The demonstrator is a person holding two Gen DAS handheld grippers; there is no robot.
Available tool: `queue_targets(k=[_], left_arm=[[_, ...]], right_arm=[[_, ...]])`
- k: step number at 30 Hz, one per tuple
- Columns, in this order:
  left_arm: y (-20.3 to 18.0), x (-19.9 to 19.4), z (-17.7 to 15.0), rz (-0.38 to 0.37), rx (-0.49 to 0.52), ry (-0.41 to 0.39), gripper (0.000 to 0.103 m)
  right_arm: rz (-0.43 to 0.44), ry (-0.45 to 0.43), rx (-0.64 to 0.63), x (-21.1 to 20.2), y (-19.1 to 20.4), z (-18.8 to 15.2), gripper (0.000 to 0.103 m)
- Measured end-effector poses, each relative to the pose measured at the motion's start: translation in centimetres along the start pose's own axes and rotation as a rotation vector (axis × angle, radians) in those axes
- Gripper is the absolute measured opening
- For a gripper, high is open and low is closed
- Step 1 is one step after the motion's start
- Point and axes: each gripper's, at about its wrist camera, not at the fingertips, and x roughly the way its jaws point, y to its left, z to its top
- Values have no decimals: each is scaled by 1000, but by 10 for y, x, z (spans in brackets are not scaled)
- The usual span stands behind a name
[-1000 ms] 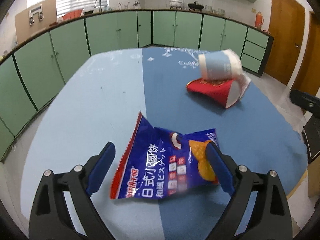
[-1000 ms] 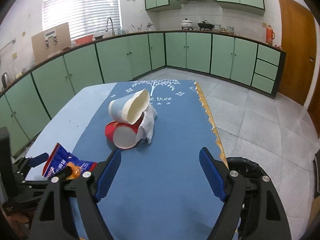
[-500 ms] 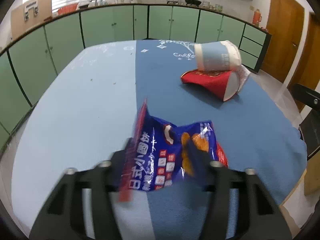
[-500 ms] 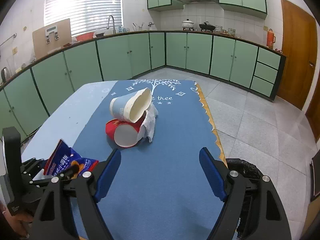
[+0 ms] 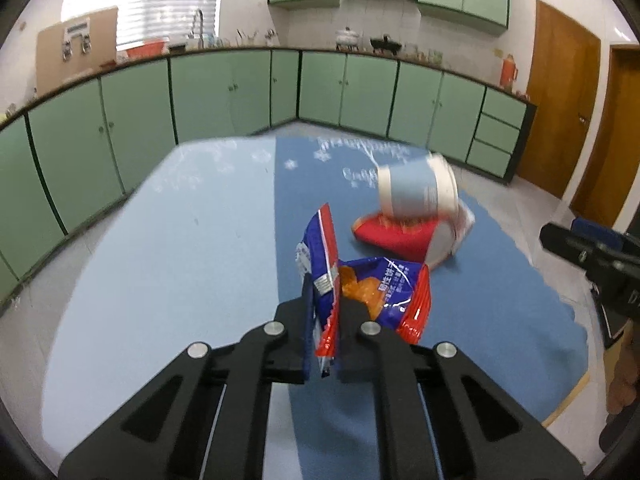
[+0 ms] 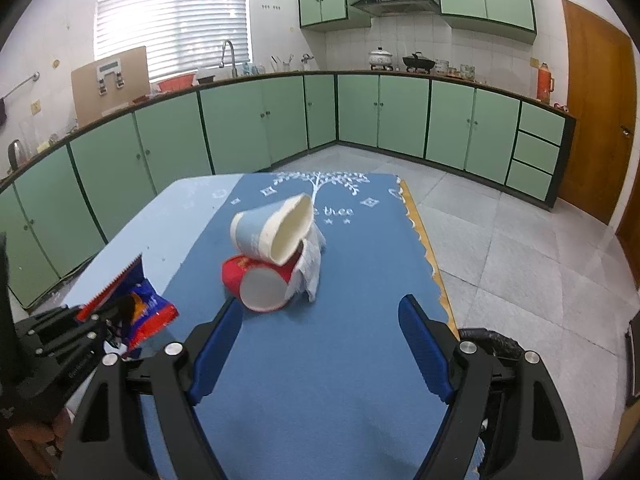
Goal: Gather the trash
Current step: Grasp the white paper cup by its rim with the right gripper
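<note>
My left gripper [image 5: 325, 312] is shut on a crumpled blue and red snack wrapper [image 5: 380, 284] and holds it above the table. The wrapper also shows at the left of the right wrist view [image 6: 138, 304]. A light blue paper cup [image 6: 272, 228] lies on a red paper cup [image 6: 258, 284] with a crumpled white tissue [image 6: 312, 264] beside them, mid-table on the blue cloth. The cups also show in the left wrist view, the blue cup [image 5: 416, 194] above the red cup [image 5: 396, 236]. My right gripper [image 6: 320, 344] is open and empty, just short of the cups.
The table carries a dark blue cloth [image 6: 320, 360] on a pale blue top [image 5: 180, 240]. A black bin bag [image 6: 492, 340] sits on the floor by the table's right edge. Green kitchen cabinets [image 6: 380, 116] ring the room. A wooden door [image 6: 592, 112] is at right.
My left gripper closed on the snack wrapper and lifted it off the table, crumpling it upright. The right gripper stayed open and almost still.
</note>
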Motion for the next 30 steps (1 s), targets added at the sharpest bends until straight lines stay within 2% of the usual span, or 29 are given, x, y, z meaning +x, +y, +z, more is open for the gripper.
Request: queue_targets(k=[6, 13, 24, 30], left_arm=[[-3, 4, 25, 32, 16, -59, 6], [0, 16, 45, 58, 17, -81, 6], [11, 40, 58, 83, 20, -73, 6], [14, 47, 56, 83, 9, -64, 6]], right_arm=[[26, -48, -15, 12, 10, 21, 78], [81, -55, -2, 38, 19, 39, 68], [140, 35, 49, 90, 17, 44, 50], [175, 73, 40, 103, 23, 44, 35]])
